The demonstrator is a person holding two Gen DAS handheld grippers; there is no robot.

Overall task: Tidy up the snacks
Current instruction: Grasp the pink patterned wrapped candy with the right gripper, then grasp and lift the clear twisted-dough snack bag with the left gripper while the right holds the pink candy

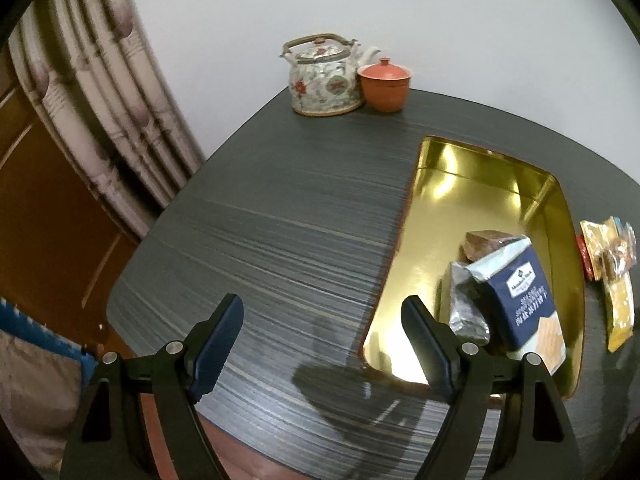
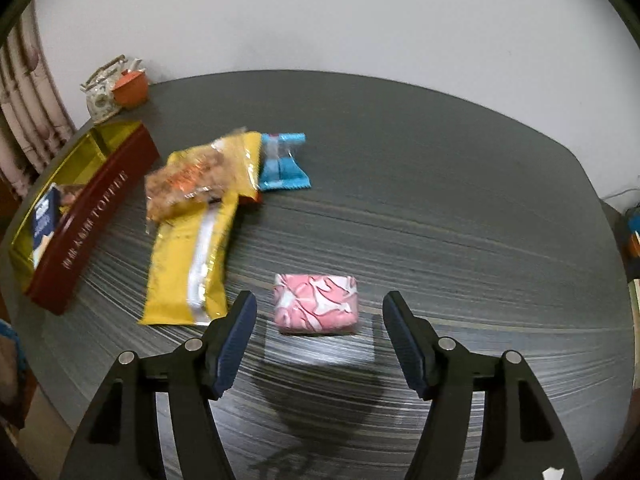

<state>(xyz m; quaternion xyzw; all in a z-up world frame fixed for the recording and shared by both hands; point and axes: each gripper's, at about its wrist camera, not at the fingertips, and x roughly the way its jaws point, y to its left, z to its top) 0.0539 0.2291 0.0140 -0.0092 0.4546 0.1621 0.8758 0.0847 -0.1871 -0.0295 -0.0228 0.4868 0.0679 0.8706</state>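
Snacks are being gathered into the tin (image 2: 86, 216), a long red box with a gold inside standing at the left side of the table (image 2: 420, 200). By my reading, the step in hand is the pick-up of the pink packet (image 2: 315, 304), which is lying flat on the table just ahead of the right gripper (image 2: 318, 320). That gripper is standing open with nothing between its jaws, and the packet is sitting in line with the gap but beyond the fingertips, not yet touched. The next move probably calls for bringing the jaws down on either side of the packet, closing on its short sides and carrying it left to the tin.

The left gripper (image 1: 322, 318) is also standing wide open and empty, hovering over bare table beside the tin's near corner (image 1: 372, 344). Inside the tin, a navy-and-white packet (image 1: 516, 292) is leaning over a silver foil bag (image 1: 466, 308), with a brown wrapped piece (image 1: 486, 242) behind them; the far half of the tin is showing only its gold floor.

Still outside are a long yellow packet (image 2: 192, 256), a clear bag of brown snacks (image 2: 184, 188) lying across its upper end, and a blue packet (image 2: 282, 164) touching them on the right. These are lying between the pink packet and the tin, so a low carry could brush them. A patterned teapot (image 1: 322, 76) and an orange lidded cup (image 1: 384, 84) are standing at the far edge, well apart from the work.
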